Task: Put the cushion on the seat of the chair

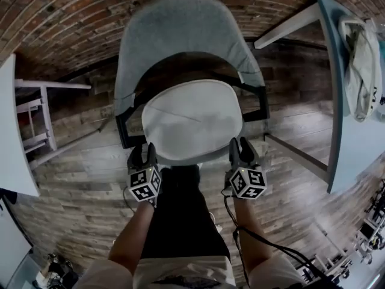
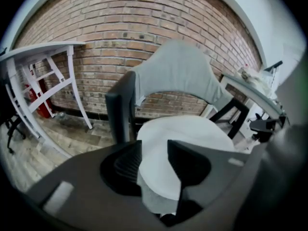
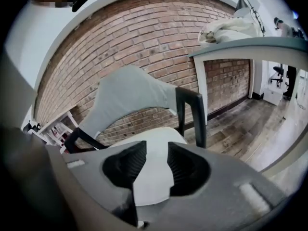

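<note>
Head view: the white cushion (image 1: 191, 120) lies on the chair (image 1: 180, 29) seat, with the left gripper (image 1: 143, 151) and right gripper (image 1: 240, 146) at its front edge.

Left gripper view: the jaws are wide apart, and the cushion's front edge shows between them, ungripped.

Right gripper view: it is the same here, with the jaws wide and off the cushion.

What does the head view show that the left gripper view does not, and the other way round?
Only the head view: both grippers together, the left gripper and the right gripper at the front edge of the cushion, with the person's arms behind them. Only the left gripper view: that gripper's ribbed jaws from inside, standing apart with the cushion's edge between them, and a red object by the wall, too small to identify. Both: the white cushion lying on the seat of the chair, before the brick wall.
</note>
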Motion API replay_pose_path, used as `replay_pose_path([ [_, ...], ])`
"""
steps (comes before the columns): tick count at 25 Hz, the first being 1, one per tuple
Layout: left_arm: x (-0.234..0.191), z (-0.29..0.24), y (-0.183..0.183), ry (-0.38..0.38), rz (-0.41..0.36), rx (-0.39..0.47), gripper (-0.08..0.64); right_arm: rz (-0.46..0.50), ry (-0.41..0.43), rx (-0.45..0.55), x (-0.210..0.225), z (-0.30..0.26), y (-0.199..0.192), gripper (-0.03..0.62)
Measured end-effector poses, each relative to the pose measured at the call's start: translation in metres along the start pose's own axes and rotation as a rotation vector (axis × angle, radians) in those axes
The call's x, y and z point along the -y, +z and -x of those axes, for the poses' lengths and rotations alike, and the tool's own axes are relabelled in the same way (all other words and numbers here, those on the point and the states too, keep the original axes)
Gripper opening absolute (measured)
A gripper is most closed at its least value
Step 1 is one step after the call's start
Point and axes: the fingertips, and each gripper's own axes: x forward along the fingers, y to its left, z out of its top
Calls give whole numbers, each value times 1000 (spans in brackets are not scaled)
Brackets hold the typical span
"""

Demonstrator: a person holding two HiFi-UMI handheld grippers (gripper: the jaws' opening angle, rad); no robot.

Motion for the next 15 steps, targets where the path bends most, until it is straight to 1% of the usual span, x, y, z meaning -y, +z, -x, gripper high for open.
replay_pose_path([
  [4,18,56,46,-88,-59,62,135,-8,86,57,-59,43,45,133],
  [7,29,100,92,-136,-106,118,135,-1,141,99,-99,72,88,132],
  [10,42,145,138,-189,-163,184,135,38,157,149,-133,104,130,130],
  [13,57,198,188,-250,-237,276,133,73,168,183,-169,140,166,129],
  [15,62,232,221,-275,-280,334,133,88,186,223,-197,163,191,124],
])
